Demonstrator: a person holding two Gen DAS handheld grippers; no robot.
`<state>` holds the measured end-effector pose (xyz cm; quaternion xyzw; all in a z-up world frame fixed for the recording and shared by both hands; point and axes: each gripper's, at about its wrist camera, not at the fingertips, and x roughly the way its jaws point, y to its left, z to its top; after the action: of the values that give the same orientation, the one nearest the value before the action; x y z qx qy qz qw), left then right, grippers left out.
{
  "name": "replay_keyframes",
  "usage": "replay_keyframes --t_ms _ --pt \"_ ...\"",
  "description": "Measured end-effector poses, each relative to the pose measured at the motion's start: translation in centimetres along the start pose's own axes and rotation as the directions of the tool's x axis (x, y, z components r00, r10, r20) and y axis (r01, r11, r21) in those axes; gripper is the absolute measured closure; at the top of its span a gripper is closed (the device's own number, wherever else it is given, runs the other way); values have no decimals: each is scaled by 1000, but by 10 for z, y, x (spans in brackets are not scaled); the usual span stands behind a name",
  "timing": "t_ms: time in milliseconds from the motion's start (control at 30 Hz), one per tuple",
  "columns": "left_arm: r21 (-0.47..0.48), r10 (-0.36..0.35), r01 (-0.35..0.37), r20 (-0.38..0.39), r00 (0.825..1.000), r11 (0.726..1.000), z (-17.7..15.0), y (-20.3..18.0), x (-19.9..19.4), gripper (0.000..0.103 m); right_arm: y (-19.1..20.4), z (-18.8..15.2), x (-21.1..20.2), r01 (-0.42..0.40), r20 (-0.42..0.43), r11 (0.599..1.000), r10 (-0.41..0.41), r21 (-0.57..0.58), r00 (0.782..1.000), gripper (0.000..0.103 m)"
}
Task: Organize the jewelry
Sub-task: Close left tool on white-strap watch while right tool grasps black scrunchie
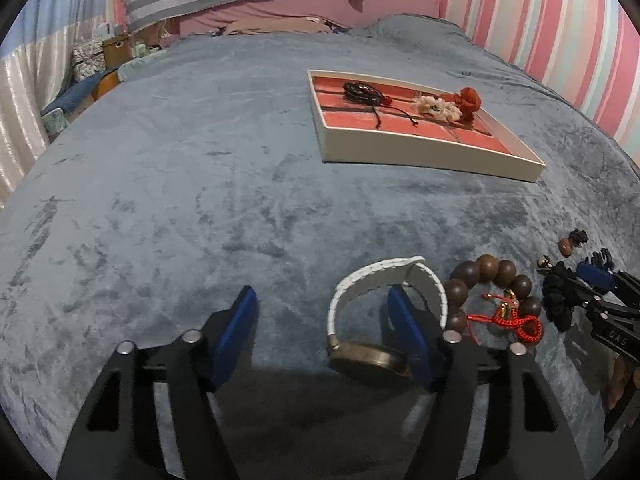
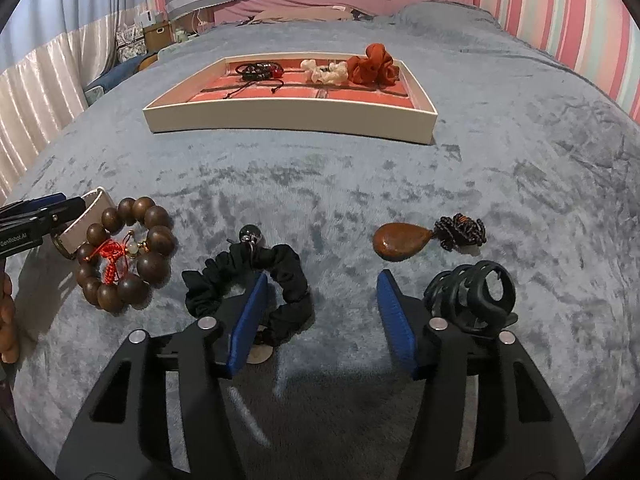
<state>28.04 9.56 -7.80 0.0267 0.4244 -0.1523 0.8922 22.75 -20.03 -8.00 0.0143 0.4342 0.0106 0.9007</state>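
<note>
While reaching for loose pieces at lower frame | left gripper [image 1: 322,334] agape around watch [image 1: 384,312] | right gripper [image 2: 320,320] agape over scrunchie [image 2: 248,284] | next: pinch, carry to tray [image 2: 288,122]

Each handheld gripper, the left gripper [image 1: 322,320] and the right gripper [image 2: 322,308], has matte black angular arms with cut-out slots and round silver pivot screws. Long flat blue pads [image 2: 248,324] line the fingers' inner faces. White "GenRobot.AI" lettering marks the left one's side.
</note>
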Motion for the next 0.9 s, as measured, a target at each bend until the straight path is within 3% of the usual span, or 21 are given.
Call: replay_keyframes --t_ms 300,667,900 --pt "31 -103 105 -76 992 994 5 -9 12 65 1 3 8 -15 -22 1000 15 6 1000 54" --pt "24 -102 103 -73 992 994 5 -11 12 68 6 4 10 -37 -21 999 36 -7 999 70" --pt "35 -66 69 -69 995 997 3 -13 10 69 4 4 9 -54 -19 999 54 1 998 89"
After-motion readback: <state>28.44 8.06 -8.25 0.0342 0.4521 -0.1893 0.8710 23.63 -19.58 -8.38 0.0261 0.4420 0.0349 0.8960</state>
